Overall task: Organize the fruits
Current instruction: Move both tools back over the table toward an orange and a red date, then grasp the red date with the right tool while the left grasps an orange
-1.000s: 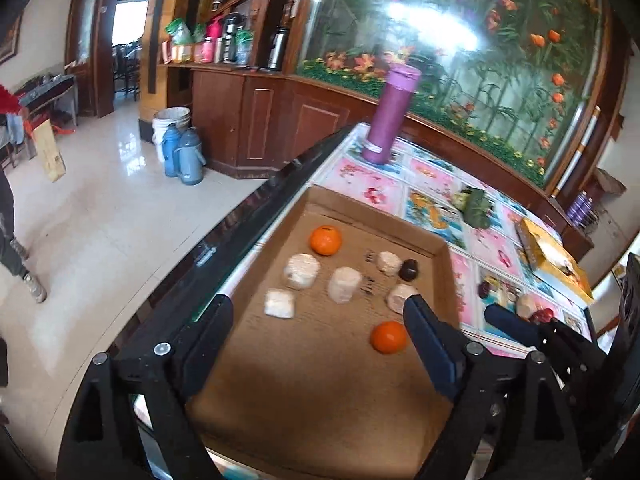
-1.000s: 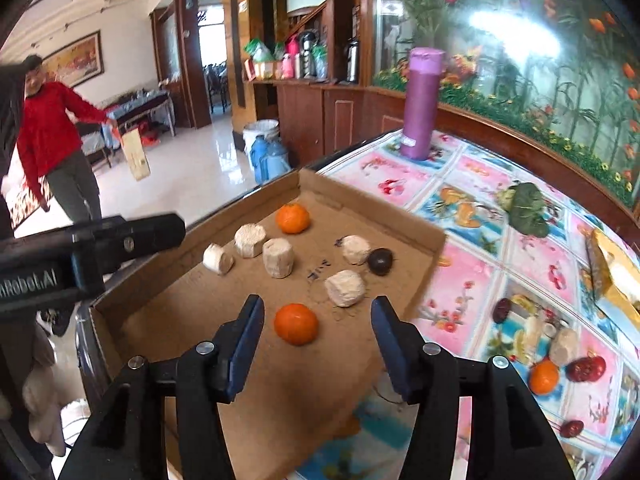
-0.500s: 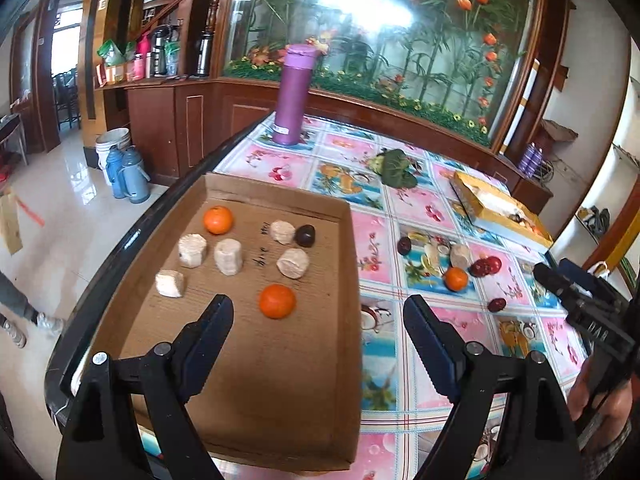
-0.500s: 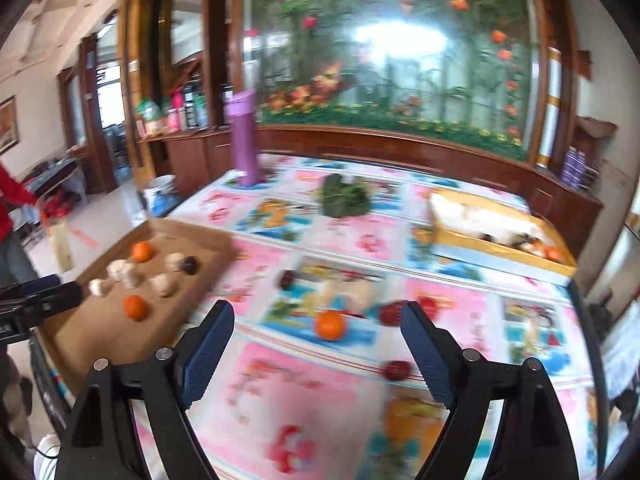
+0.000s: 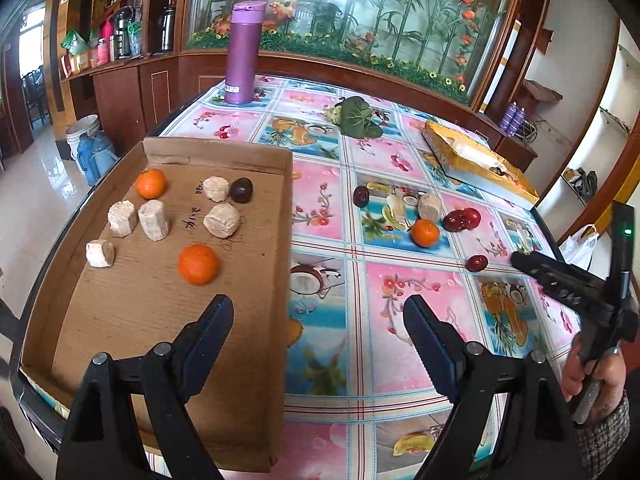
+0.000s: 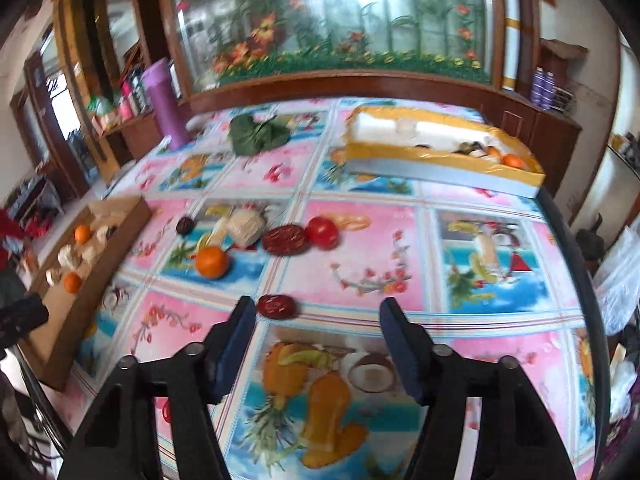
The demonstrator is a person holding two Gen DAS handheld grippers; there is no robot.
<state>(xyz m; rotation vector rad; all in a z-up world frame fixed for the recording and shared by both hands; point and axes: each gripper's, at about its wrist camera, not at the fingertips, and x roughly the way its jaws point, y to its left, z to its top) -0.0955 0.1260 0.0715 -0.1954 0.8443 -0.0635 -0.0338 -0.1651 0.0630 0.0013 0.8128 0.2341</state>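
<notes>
The left tongs (image 5: 318, 322) stand spread wide at the bottom of the left wrist view with nothing between them, one finger over the cardboard tray (image 5: 256, 280), the other over the flowered tabletop (image 5: 396, 368). In the tray, left of centre, lie two oranges (image 5: 199, 263), a dark plum-like fruit (image 5: 241, 189) and several pale cut chunks (image 5: 221, 220). The right tongs (image 6: 318, 314) are closing at the bottom centre of the right wrist view, empty; a wrinkled red date (image 6: 276, 307) lies on the tabletop just beside the left finger's tip, outside the gap. Beyond it, toward the middle left of that frame, sit a loose orange (image 6: 212, 262), a second larger date (image 6: 285, 240) touching a red round fruit (image 6: 322, 232), a pale chunk (image 6: 246, 229) and a small dark fruit (image 6: 185, 225). In the upper right a yellow-edged foam box (image 6: 436, 160) holds more fruit. A leafy green vegetable (image 6: 258, 136) and a purple flask (image 6: 166, 106) stand at the upper left. At the right edge of the left wrist view a hand (image 5: 596, 380) grips the right tongs' handle.
</notes>
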